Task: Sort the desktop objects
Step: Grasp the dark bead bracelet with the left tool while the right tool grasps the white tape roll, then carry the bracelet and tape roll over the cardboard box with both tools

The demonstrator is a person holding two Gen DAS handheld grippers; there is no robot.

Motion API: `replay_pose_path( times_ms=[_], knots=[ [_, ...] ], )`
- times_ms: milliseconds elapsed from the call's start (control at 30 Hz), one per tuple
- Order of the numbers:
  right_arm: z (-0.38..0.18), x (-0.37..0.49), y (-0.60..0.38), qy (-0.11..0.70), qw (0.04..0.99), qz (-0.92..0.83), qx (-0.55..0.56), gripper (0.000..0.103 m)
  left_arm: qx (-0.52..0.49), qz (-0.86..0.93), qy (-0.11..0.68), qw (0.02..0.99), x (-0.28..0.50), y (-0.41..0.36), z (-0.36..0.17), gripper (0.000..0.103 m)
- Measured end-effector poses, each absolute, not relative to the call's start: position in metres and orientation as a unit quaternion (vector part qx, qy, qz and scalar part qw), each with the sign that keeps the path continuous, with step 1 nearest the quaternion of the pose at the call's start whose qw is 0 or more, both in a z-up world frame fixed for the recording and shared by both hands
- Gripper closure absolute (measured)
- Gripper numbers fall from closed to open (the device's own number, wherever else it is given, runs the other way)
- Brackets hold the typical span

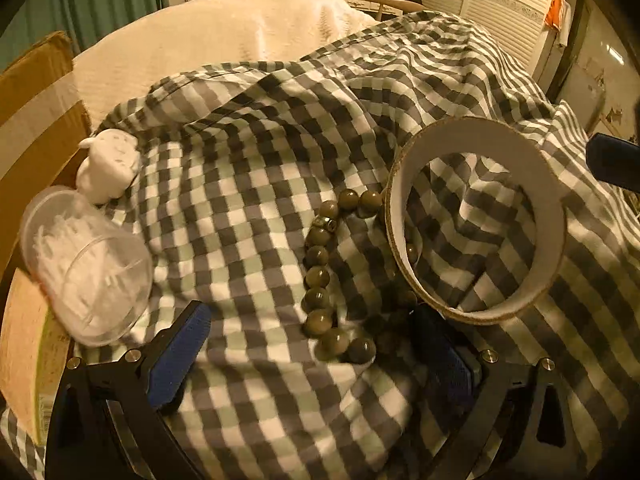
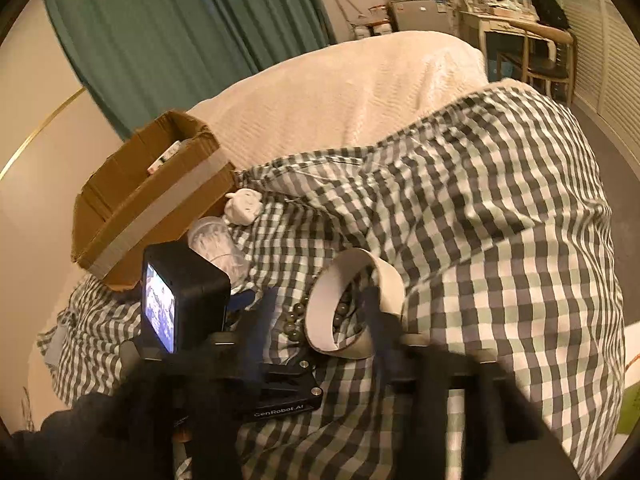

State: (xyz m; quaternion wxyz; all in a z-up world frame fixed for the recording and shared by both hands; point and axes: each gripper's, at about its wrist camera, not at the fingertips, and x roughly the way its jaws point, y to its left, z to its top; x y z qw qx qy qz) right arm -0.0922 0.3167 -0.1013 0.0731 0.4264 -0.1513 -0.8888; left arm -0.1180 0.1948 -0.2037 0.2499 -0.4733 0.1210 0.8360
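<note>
We look down at a bed draped in a grey-and-white checked cloth (image 1: pixel 256 208), and we place everything relative to the string of olive-brown beads (image 1: pixel 320 280) lying curled on it. Nearest us, the left gripper (image 1: pixel 316 356) hangs just short of the beads, its blue-padded jaws spread wide on either side of the strand with nothing between the pads. Touching the beads on their right, a white cardboard tape ring (image 1: pixel 476 220) stands tilted on its edge, overlapping part of the strand. In the right wrist view, the right gripper (image 2: pixel 320 320) is blurred; its dark fingers seem to stand apart on either side of that ring, not pressing it. Left of the beads lies a clear plastic cup (image 1: pixel 84 264) of white swabs on its side, and just beyond it a small white figurine (image 1: pixel 108 168). Farther left sits an open cardboard box (image 2: pixel 152 200), and beyond everything a cream blanket (image 1: pixel 224 36)
</note>
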Motion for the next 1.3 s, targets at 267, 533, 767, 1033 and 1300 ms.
replay_pose_path(
  times_ms=[267,533,767,1033,1300],
  knots=[
    [-0.11,-0.093,0.332,-0.18,0.066,-0.88,0.435,0.048,-0.463,0.827,0.114,0.298,-0.114,0.198,-0.2,0.085],
    [-0.139,-0.116,0.319,-0.158,0.046,-0.852,0.497,0.047,-0.479,0.824,0.027,0.302,-0.112,0.162,-0.191,0.091],
    [-0.159,-0.12,0.325,-0.185,0.036,-0.834,0.518,0.082,-0.485,0.824,-0.01,0.294,-0.109,0.14,-0.187,0.092],
    [-0.148,-0.104,0.326,-0.203,0.043,-0.847,0.49,0.098,-0.468,0.83,-0.031,0.302,-0.103,0.126,-0.169,0.092],
    [-0.135,-0.094,0.324,-0.204,0.049,-0.856,0.472,0.098,-0.439,0.837,-0.061,0.322,-0.095,0.114,-0.154,0.092]
  ],
)
